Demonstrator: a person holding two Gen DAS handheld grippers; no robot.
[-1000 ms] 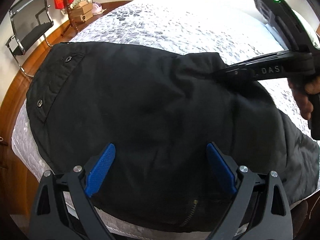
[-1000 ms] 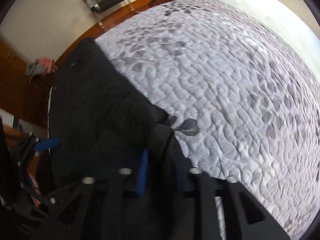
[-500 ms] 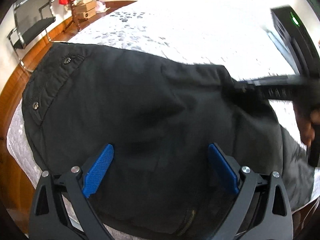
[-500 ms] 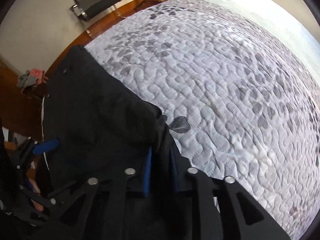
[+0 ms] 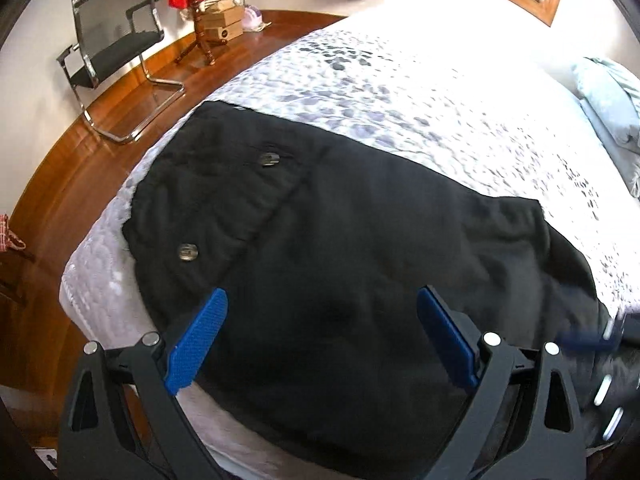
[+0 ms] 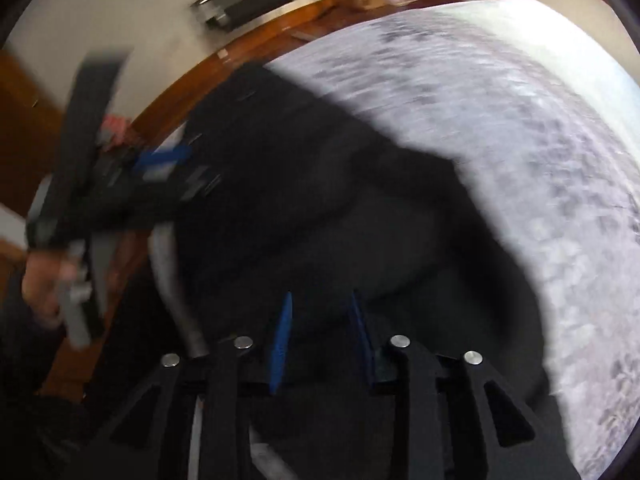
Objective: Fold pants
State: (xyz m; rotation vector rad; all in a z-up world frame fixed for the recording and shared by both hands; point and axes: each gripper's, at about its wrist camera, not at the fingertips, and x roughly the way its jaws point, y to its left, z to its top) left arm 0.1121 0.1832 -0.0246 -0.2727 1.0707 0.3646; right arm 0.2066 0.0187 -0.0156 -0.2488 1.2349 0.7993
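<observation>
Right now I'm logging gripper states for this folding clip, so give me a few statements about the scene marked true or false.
1. The left gripper is wide open above the black pants. True.
2. The pants lie on the wooden floor. False: they lie on the quilted bedspread.
3. The right gripper has its pads spread as wide as the left's. False: they stand close together, a small gap between.
4. Two metal snaps show on the pants. True.
</observation>
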